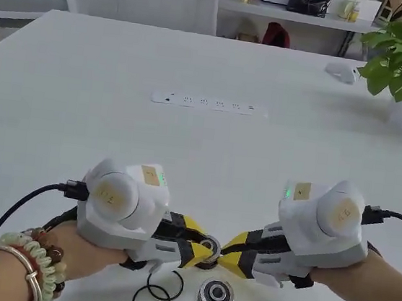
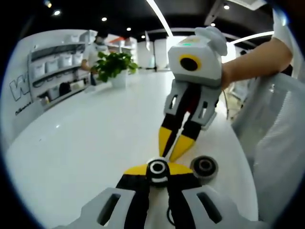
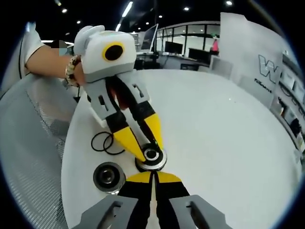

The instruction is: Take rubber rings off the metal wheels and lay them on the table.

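Left gripper (image 1: 198,252) jaws pinch a metal wheel (image 3: 151,156); right gripper (image 3: 153,175) jaws pressed together at its rim

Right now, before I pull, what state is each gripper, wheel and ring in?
Left gripper: shut on the held wheel.
Right gripper: jaws together, tips at that wheel's edge; cannot tell if it pinches a ring.
Loose wheel: flat on the table, untouched.
Two rubber rings: off, lying overlapped on the table.
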